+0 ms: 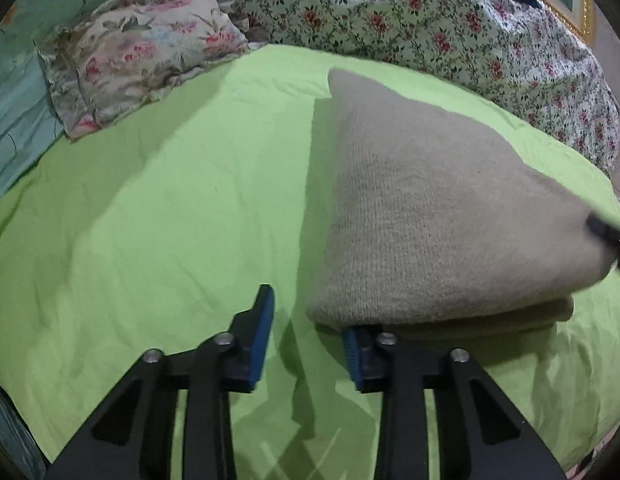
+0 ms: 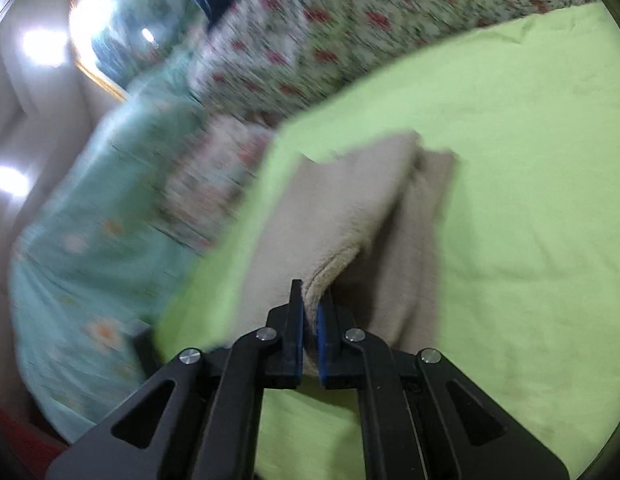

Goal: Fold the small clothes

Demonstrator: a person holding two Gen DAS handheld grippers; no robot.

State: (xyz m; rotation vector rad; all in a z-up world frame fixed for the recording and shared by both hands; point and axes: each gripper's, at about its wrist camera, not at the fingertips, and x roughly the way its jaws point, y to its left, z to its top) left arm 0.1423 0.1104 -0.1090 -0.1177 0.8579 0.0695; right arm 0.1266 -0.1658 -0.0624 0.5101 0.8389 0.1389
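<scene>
— Beige knitted woolly garment [image 1: 429,208] lay on green bed sheet [image 1: 150,200], corner pinched by right gripper [image 2: 309,312]?
— Yes. Left gripper [image 1: 306,320] gaped, empty. Best pulled over slowly, edges matched.

So the beige knitted garment [image 1: 425,216] lies on the lime-green bedsheet [image 1: 150,208], filling the centre-right of the left wrist frame. Its top layer is lifted over a lower layer that lies flat on the sheet. The floral frilled pillow [image 1: 138,52] sits at the upper left, behind the sheet, with the teal flower-print quilt [image 1: 14,128] further left at the edge. The white quilt with small red flowers [image 1: 449,28] runs across the top and upper right, behind the garment.

The left gripper [image 1: 308,336] sits bottom centre, its right finger tucked under the garment's near edge. In the right wrist view, the right gripper [image 2: 309,320] at bottom centre has the garment's [image 2: 341,216] edge between its fingers.
</scene>
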